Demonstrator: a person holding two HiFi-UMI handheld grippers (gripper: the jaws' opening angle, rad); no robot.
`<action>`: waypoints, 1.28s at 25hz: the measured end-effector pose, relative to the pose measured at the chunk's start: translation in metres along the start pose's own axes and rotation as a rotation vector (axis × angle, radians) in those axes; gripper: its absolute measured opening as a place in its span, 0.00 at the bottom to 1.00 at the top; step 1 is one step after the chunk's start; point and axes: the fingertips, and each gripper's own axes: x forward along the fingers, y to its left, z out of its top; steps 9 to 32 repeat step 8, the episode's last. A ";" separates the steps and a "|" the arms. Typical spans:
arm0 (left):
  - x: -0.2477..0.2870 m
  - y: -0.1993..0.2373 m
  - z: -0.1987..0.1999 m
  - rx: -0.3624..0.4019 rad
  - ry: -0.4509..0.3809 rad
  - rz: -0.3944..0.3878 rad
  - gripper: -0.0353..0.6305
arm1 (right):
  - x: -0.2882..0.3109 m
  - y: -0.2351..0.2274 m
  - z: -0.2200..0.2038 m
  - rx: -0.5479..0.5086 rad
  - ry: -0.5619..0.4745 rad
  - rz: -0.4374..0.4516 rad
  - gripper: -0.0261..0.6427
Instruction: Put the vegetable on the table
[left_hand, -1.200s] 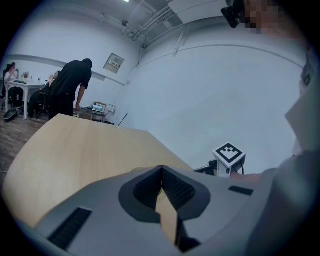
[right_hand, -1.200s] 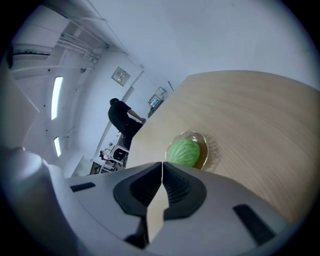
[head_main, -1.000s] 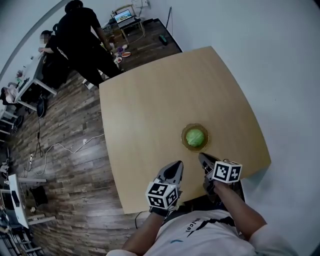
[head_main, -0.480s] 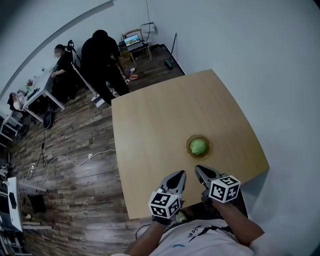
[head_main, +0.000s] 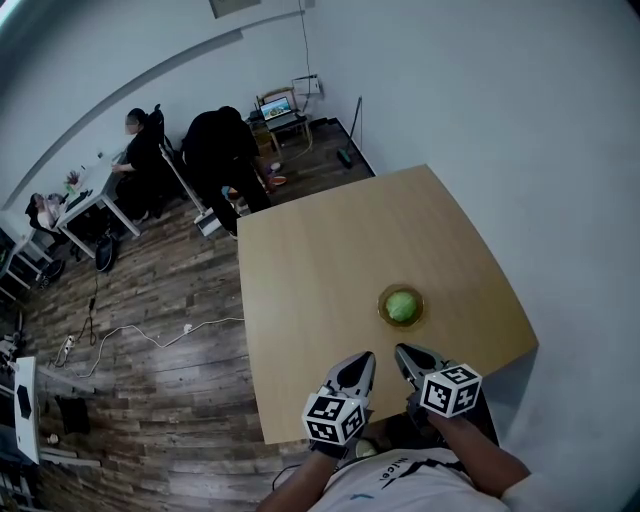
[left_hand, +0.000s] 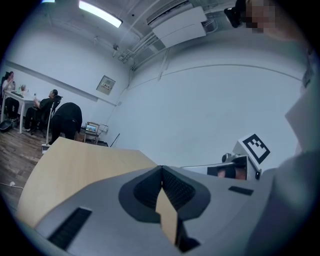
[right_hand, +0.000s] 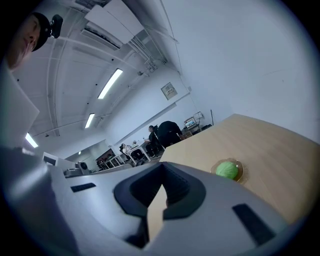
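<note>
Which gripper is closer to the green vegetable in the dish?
Right. The right gripper sits just short of the green vegetable, on the person's side; the left gripper is beside it, farther left.

- We wear a white shirt (head_main: 395, 482) with small dark lettering on the chest.
- Our left gripper (head_main: 364, 358) has grey moulded jaws lined with black ribbed pads (left_hand: 175, 189).
- Our right gripper (head_main: 402, 351) looks alike.
- Each carries a white cube with black square markers (head_main: 335, 417).
</note>
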 end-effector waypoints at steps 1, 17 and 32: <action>-0.002 0.000 0.000 0.001 -0.002 0.000 0.07 | -0.001 0.002 -0.001 -0.004 -0.001 0.000 0.06; -0.007 -0.007 0.005 0.006 -0.009 -0.003 0.07 | -0.009 0.008 0.004 -0.020 -0.008 -0.001 0.06; -0.007 -0.007 0.005 0.006 -0.009 -0.003 0.07 | -0.009 0.008 0.004 -0.020 -0.008 -0.001 0.06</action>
